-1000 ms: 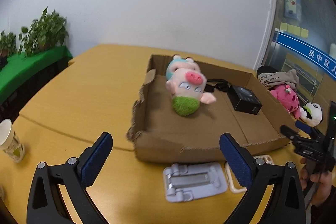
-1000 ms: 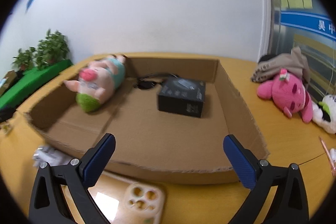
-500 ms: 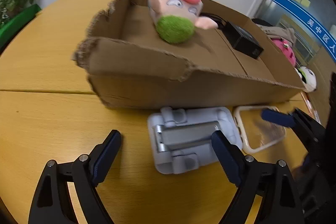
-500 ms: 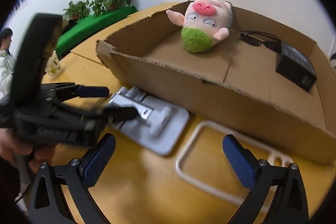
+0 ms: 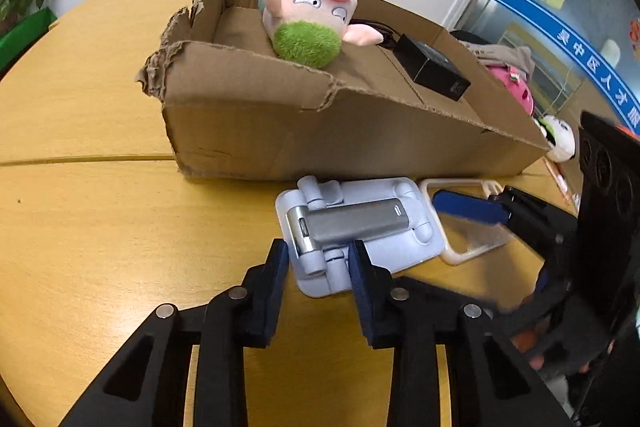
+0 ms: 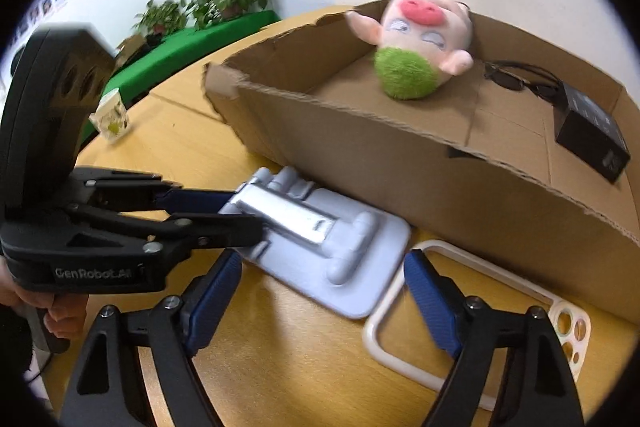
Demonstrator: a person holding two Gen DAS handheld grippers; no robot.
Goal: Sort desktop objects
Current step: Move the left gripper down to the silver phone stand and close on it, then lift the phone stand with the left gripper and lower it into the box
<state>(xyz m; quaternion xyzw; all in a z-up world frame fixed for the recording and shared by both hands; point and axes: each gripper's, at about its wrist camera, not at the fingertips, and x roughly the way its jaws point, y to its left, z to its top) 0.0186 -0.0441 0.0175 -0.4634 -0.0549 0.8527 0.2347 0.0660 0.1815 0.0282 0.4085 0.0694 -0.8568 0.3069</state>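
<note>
Grey plastic phone stand (image 5: 356, 227) lies flat on the wooden table (image 5: 100, 227) right against the cardboard box (image 5: 320, 131), with the left gripper (image 5: 318, 263) closed down on just its near end, so I'd guess it could pivot or slip out on the lift and bump the clear phone case (image 6: 460, 311) touching it. Right gripper (image 6: 320, 287) hangs wide open with nothing in it. Only the right wrist view shows the case's camera holes, while the left one catches the pink plush (image 5: 516, 93) beyond the box.

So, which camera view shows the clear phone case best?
The right wrist view: the phone case lies flat on the table, its frame and camera cutouts visible between the right gripper's fingers. In the left wrist view, the phone stand and that gripper's blue finger cover most of it.
</note>
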